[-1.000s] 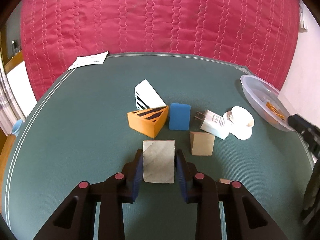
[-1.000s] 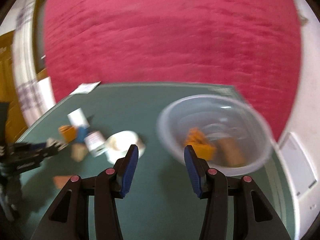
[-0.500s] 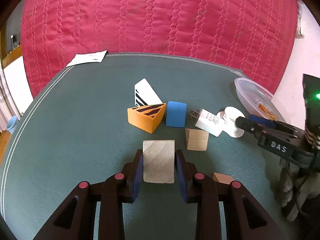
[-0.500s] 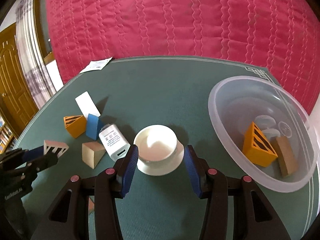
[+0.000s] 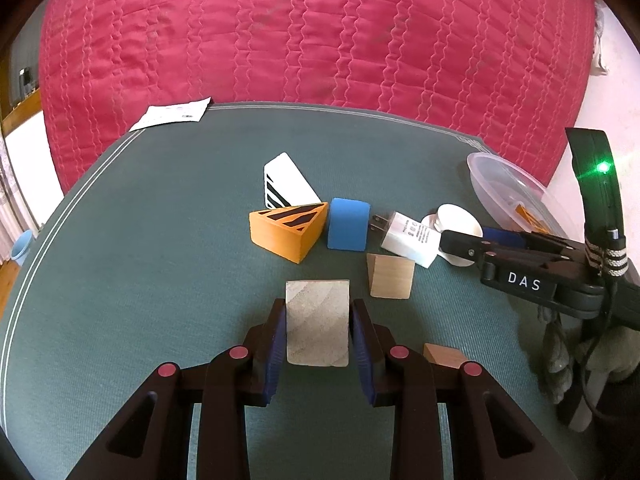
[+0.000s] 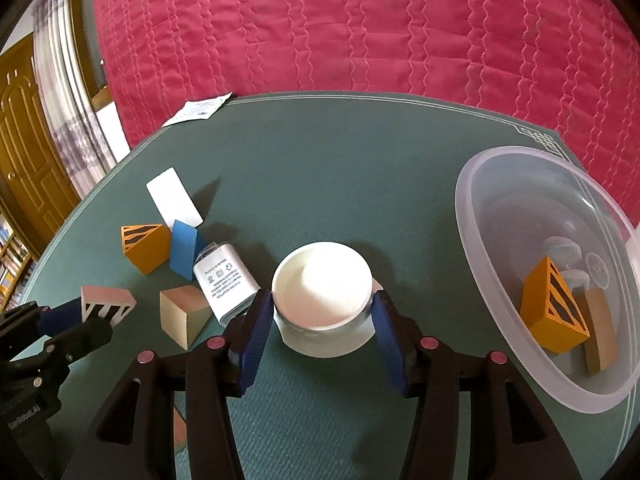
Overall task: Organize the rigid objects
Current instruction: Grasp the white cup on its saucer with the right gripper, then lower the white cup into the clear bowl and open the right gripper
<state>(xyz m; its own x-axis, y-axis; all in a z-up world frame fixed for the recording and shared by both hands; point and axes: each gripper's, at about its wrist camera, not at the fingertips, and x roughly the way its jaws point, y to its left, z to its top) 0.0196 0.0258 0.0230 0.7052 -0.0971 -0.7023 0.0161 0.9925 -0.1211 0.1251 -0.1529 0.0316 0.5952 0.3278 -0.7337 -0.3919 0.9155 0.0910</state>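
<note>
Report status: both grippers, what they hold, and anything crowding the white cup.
Left gripper shut on wooden block. Right gripper opening, straddling white cup, pads not gripping. White charger close beside left finger. Clear bowl at right.

red quilt (image 5: 320,36) behind | paper slip (image 6: 199,109) on mat edge | wooden door (image 6: 24,152)

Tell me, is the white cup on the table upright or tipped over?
Upright. In the right wrist view the white cup stands on its base with its round mouth facing up, between the fingers of the right gripper, whose jaws are opening.
</note>
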